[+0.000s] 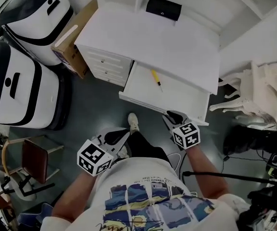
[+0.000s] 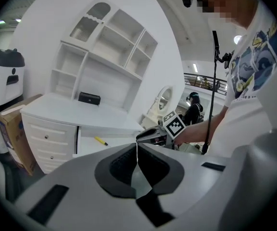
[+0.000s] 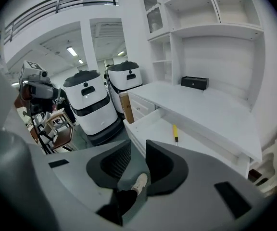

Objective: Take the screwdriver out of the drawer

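One yellow-handled screwdriver (image 1: pixel 156 79) lies loose on the floor of the pulled-out drawer (image 1: pixel 141 88), towards the drawer's back, its dark tip aimed at the drawer's front rim; nothing touches it.

The right gripper (image 1: pixel 169 114) hangs at the drawer's front rim, towards its right end in the head view, and whether it touches the rim cannot be told; its fingers stand spread with nothing between them, only the drawer's corner, floor and a shoe (image 3: pixel 139 181) showing through the gap.

The left gripper (image 1: pixel 125 134) is in front of the drawer too, clearly apart from it; its fingers are pressed together on nothing.

The drawer belongs to a white desk (image 1: pixel 153 37); behind the drawer a small black box (image 1: pixel 163 7) sits on the desktop.

Left of the drawer in the head view are a bank of smaller closed drawers (image 1: pixel 108 66), a cardboard box (image 1: pixel 73 37) and two white machines (image 1: pixel 23 81) with black bands.
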`<state>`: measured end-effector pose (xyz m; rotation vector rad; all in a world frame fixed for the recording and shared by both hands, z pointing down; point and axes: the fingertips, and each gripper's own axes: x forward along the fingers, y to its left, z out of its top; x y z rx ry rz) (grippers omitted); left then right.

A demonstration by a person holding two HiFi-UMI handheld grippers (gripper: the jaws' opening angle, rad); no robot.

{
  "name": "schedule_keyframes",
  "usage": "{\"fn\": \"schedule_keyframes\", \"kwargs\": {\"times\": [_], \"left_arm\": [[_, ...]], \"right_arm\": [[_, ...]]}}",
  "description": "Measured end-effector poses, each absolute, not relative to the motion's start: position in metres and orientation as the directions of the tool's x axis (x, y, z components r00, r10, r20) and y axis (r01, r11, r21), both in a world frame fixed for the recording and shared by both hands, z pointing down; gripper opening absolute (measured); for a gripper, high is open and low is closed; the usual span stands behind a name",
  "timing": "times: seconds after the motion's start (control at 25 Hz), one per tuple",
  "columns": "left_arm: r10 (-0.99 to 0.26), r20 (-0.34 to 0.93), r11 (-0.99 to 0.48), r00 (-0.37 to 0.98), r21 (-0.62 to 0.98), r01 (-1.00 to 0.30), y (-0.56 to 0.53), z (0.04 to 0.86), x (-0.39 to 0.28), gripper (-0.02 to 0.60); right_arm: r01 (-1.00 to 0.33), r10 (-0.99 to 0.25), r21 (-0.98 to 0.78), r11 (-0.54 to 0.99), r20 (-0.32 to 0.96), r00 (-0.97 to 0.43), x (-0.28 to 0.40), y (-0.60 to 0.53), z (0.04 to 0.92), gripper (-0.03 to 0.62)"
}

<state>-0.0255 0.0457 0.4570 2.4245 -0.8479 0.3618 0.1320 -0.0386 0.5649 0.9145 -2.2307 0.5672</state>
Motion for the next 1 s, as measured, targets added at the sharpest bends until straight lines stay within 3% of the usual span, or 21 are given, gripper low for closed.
{"fn": "schedule_keyframes", "kwargs": {"times": [0.4,0.64,1.0], "left_arm": [[-0.567,0.486,-0.555,0.665,0.371,-0.745,-0.069,0.445,-0.045,0.015],[-0.583,0.531,-0.499,0.614,0.362,-0.787,-0.102,0.45,-0.05,0.015],[-0.577,0.559,-0.473,0.595,0.365,-0.802,-0.13,0.454,-0.059,0.015]], "right_arm": [[-0.717,-0.353,-0.089,0.692,0.824,-0.443,0.146,-0.193,0.693,0.133],[-0.7,-0.283,-0.083,0.709,0.876,-0.391,0.143,-0.229,0.759,0.141],[-0.711,-0.251,-0.095,0.697,0.896,-0.366,0.123,-0.247,0.788,0.152]]}}
